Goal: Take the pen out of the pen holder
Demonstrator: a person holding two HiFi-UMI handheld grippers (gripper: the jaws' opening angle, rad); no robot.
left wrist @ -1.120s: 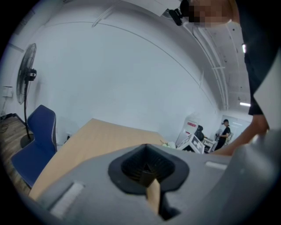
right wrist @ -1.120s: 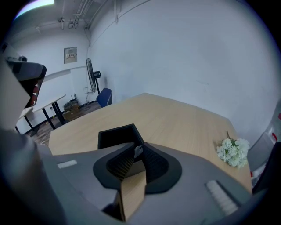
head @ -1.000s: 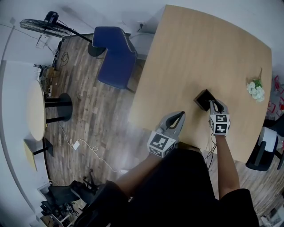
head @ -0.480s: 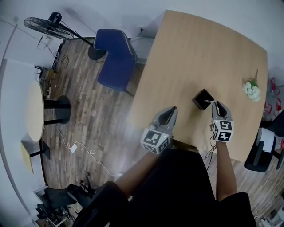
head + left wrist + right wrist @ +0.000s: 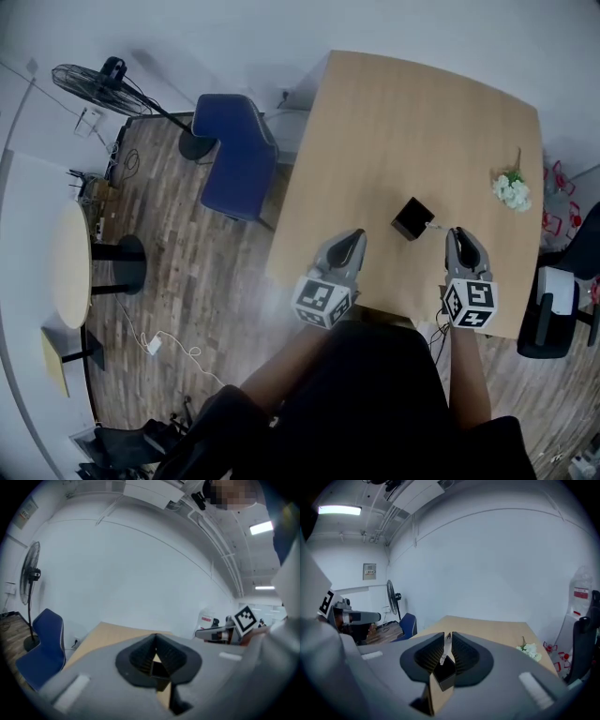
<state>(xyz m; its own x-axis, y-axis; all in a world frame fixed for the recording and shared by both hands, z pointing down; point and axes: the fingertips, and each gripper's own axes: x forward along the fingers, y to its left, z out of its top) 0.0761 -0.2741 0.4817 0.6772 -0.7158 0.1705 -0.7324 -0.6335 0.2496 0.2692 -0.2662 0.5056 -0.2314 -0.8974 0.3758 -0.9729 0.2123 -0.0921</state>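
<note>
Two claws hover over a wooden worktop (image 5: pixel 403 122). At left, the left claw (image 5: pixel 348 237) has its jaws pressed together on nothing. To its right stands a black square pen holder (image 5: pixel 410 218). Just right of that, the right claw (image 5: pixel 457 233) pinches a slim pale pen (image 5: pixel 446 648), whose tip is near the holder.
</note>
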